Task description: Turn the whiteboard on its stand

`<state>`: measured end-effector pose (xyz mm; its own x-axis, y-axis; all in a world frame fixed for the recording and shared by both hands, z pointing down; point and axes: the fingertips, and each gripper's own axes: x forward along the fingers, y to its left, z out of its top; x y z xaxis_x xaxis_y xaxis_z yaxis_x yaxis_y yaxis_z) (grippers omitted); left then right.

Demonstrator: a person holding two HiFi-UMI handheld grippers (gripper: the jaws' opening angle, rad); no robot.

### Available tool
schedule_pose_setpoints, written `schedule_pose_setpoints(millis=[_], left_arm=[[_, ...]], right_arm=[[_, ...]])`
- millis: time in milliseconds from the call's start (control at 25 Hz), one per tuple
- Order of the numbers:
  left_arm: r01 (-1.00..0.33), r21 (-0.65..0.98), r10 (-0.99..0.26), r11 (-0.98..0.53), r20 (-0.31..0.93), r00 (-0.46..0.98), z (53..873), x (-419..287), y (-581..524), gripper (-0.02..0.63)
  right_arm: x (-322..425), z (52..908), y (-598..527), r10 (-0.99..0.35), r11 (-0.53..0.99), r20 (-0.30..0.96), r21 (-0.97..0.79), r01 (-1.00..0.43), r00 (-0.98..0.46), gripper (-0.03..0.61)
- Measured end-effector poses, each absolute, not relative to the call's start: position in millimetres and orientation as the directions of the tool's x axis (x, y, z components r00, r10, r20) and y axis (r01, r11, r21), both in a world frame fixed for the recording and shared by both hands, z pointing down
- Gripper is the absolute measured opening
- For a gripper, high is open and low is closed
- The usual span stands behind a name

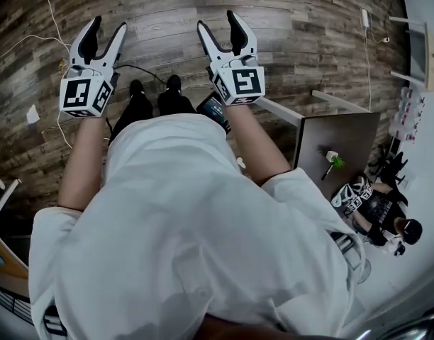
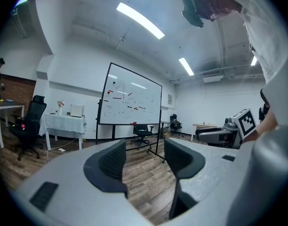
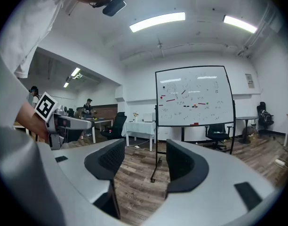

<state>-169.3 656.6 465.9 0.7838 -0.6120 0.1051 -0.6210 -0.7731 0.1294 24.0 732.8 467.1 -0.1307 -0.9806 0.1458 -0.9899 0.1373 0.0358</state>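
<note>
whiteboard (image 3: pixel 193 95) sits mid-frame, well off. looks stiff, probably swings easy; i'd pinch the side frame edge. left gripper (image 1: pixel 109 25) and right gripper (image 1: pixel 217 21) jaws spread, nothing between.

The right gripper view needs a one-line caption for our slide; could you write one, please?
Open right gripper faces the whiteboard on its stand across a wood floor.

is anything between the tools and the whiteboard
Nothing visible does. Only bare wood floor lies between the left tool, the right tool and the whiteboard, which stands on its stand farther across the room. Both tools are open and empty.
</note>
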Motion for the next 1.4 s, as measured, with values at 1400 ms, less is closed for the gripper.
schedule_pose_setpoints(millis=[1400], left_arm=[[-0.648,0.155,-0.645,-0.746,0.074,0.761,466.2,-138.6,574.5,0.252]], right_arm=[[70.2,470.4,656.2,-0.978,0.127,0.170,0.047,-0.991,-0.117,0.239]])
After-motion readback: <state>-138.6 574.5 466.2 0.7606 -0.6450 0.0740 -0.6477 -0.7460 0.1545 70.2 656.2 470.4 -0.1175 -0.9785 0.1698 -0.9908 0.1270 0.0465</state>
